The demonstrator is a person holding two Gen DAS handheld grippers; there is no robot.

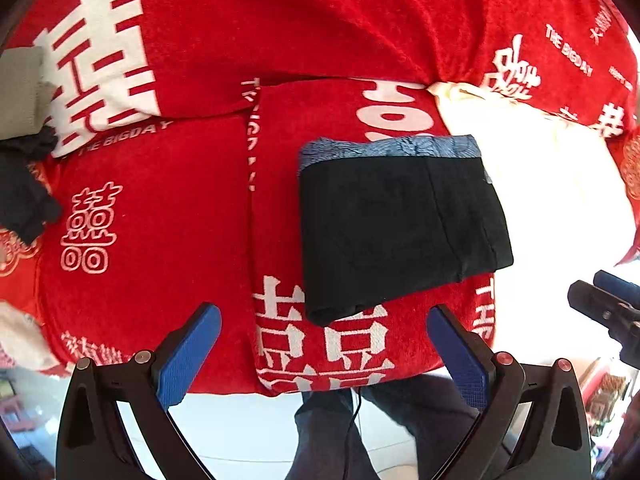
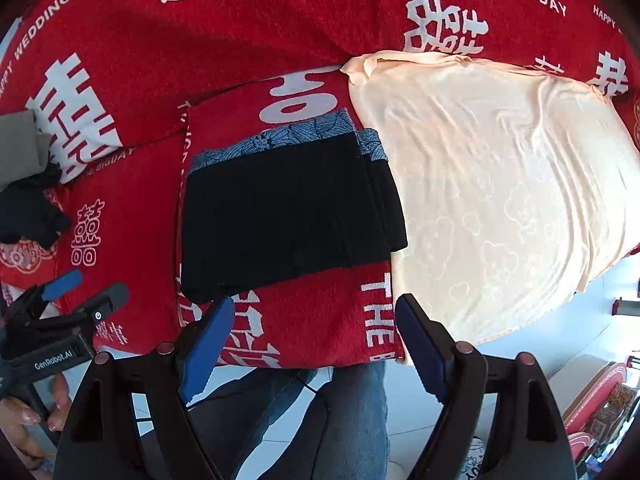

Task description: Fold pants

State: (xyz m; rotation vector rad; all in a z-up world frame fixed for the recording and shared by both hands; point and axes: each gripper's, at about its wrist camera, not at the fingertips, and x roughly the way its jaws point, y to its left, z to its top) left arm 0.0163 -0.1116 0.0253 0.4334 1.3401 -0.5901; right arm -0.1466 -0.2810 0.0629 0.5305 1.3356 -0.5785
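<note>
The black pants (image 1: 396,224) lie folded into a compact rectangle on the red blanket (image 1: 168,208), with a blue-grey patterned waistband (image 1: 392,148) at the far edge. They also show in the right wrist view (image 2: 284,212). My left gripper (image 1: 324,344) is open and empty, held just in front of the pants' near edge. My right gripper (image 2: 316,340) is open and empty, also just in front of the pants. The left gripper shows at the left of the right wrist view (image 2: 80,292).
A pale cream cloth (image 2: 500,184) lies spread right of the pants, touching them. A dark garment (image 1: 20,196) and a grey item (image 1: 22,92) sit at the far left. The blanket's front edge (image 2: 300,360) is near, with the person's legs (image 2: 352,420) below.
</note>
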